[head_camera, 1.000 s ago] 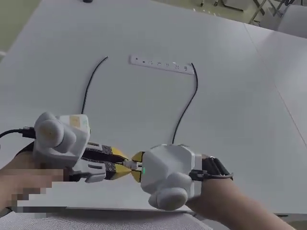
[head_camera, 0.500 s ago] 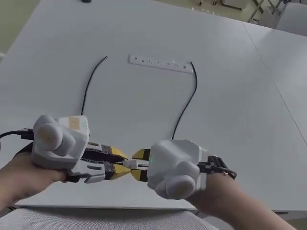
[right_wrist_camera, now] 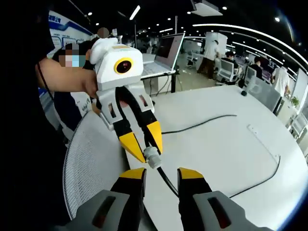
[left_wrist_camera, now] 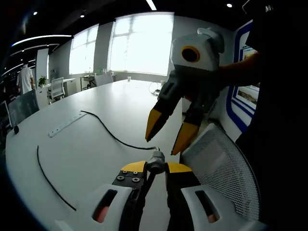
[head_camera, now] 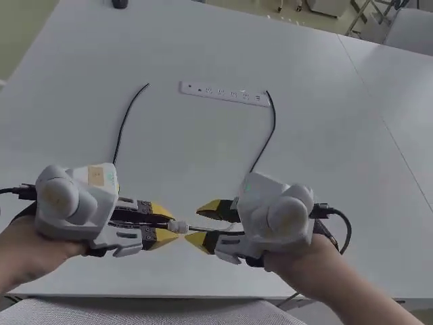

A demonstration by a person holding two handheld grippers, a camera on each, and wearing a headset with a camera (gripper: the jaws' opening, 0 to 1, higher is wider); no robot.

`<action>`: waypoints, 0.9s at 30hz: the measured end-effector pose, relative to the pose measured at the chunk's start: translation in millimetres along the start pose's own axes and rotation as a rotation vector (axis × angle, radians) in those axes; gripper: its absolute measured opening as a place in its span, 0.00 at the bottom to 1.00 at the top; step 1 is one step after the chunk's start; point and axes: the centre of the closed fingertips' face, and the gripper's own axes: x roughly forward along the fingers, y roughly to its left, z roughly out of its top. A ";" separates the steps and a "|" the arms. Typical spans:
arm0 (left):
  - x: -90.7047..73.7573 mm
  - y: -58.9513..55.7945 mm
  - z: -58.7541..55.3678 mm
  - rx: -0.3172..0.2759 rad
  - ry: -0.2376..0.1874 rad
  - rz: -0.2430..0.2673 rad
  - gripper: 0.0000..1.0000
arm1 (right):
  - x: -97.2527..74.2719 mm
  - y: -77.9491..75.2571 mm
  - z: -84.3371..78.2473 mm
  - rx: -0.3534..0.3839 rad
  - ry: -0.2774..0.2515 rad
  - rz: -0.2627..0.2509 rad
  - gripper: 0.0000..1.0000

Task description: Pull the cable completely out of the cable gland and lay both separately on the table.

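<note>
Jaws of the left gripper [head_camera: 168, 228] clamp the cable gland [head_camera: 180, 227]; the right gripper [head_camera: 195, 225] has jaws parted around the cable [right_wrist_camera: 166, 181].

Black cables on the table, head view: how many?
2. The loose cable lies left of the power strip. The other cable runs from near the strip's right end down behind the right gripper, apparently to the cable gland held in the left gripper.

Our count on the surface [head_camera: 325, 135]
We count two grippers low in the frame, the left gripper [head_camera: 168, 225] and the right gripper [head_camera: 197, 225]; one cable gland [head_camera: 178, 227]; two black cables, the left cable [head_camera: 126, 122] and the right cable [head_camera: 268, 139]; one power strip [head_camera: 223, 93] at top centre.
</note>
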 end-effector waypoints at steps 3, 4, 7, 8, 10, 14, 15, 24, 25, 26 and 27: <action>0.2 -1.0 1.4 0.018 0.002 -0.006 0.15 | -0.7 -0.6 0.5 0.045 -0.016 0.017 0.23; 0.2 -1.3 1.7 0.020 0.002 -0.007 0.15 | -1.3 -0.5 0.7 0.037 -0.017 0.014 0.22; -0.2 -2.0 2.5 0.031 0.007 -0.014 0.15 | -0.9 -0.6 -3.7 -0.050 0.014 0.000 0.20; -0.3 -1.7 2.8 0.031 0.007 -0.015 0.15 | 0.7 0.4 -7.7 -0.078 0.037 -0.002 0.19; -0.1 -0.2 2.9 0.027 0.004 -0.017 0.15 | 3.3 4.3 -9.1 -0.091 0.044 0.008 0.18; 1.0 0.5 4.1 0.014 -0.002 -0.023 0.15 | 8.3 8.5 -10.8 -0.194 0.061 0.010 0.17; 1.4 0.5 4.6 0.013 -0.003 -0.025 0.15 | 9.9 8.8 -13.1 -0.210 0.073 0.008 0.16; 4.0 -2.1 3.6 0.003 0.004 -0.039 0.15 | 9.6 2.6 -9.3 -0.268 0.053 -0.014 0.03; 4.2 -1.8 4.4 0.003 0.000 -0.037 0.15 | 9.2 2.3 -8.5 -0.269 0.048 -0.015 0.02; 4.0 -1.0 5.2 0.001 -0.004 -0.034 0.15 | 8.3 1.3 -7.7 -0.271 0.043 -0.020 0.02; 3.8 -0.4 5.9 -0.004 -0.006 -0.033 0.15 | 8.1 1.2 -7.5 -0.272 0.041 -0.021 0.02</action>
